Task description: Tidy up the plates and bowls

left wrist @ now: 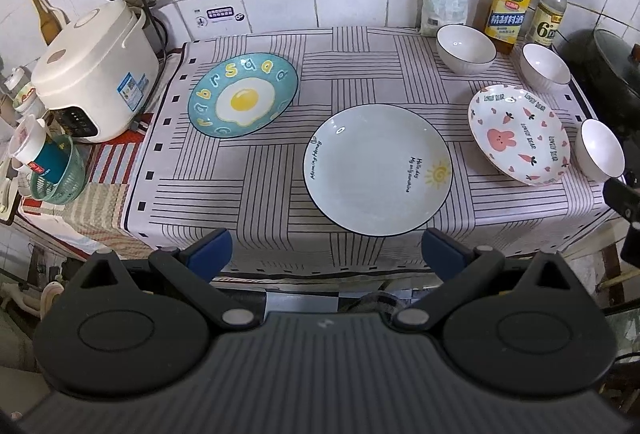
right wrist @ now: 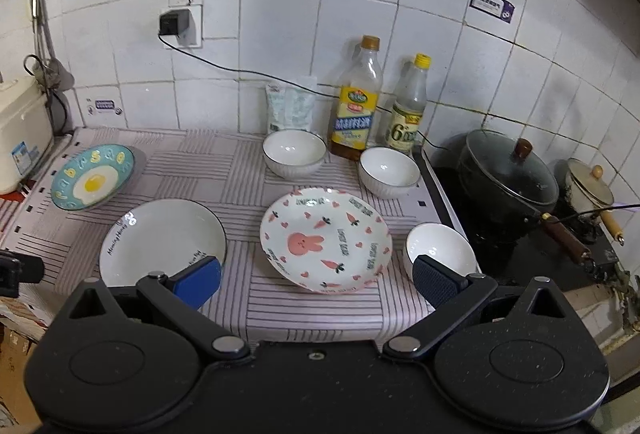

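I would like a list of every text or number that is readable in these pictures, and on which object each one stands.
"LOVELY BEAR", repeated: bunny plate.
"Morning Honey" and "Holiday": white plate.
Raised letters, no clear word: egg plate.
"6°": smaller bottle.
Chinese characters, too blurred for me to read: oil bottle.
Too small to read: rice cooker sticker, salt bag, wall stickers.

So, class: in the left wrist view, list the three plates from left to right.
Egg plate → sun plate → rabbit plate.
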{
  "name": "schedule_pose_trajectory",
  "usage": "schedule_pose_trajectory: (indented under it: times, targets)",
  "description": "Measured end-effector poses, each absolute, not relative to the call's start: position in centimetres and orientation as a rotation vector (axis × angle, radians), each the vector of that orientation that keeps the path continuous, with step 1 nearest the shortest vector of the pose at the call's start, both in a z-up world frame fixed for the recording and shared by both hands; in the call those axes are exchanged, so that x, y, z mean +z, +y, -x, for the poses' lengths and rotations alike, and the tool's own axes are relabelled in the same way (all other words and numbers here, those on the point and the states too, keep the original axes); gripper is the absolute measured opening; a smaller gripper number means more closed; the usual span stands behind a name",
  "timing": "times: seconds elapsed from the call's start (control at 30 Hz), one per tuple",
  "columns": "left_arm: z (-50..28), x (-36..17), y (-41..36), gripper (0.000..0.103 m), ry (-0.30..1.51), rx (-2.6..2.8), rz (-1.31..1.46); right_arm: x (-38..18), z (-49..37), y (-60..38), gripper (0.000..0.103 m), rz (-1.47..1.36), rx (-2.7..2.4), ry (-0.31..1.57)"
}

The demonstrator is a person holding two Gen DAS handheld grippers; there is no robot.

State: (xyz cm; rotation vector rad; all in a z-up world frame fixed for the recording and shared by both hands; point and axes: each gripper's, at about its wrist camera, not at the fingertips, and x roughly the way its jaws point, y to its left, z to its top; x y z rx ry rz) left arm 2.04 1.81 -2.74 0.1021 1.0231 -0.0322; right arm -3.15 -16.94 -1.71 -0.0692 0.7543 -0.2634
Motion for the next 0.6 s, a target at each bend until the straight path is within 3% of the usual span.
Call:
schedule_pose_trajectory:
  times: [0.33, 0.6]
  targets:
    - [-4.0, -2.4, 3.5, 0.103, 0.866, -0.152, -0.084, -3.1, 2.3, -18.5, 0.103, -0.072, 0.005, 0.618]
    - [-11.5, -9.7, 4.9, 0.101, 1.014, -0.195, -0.027, -13.5, -4.0, -20.1, 0.078, -0.326, 0.127, 0.792]
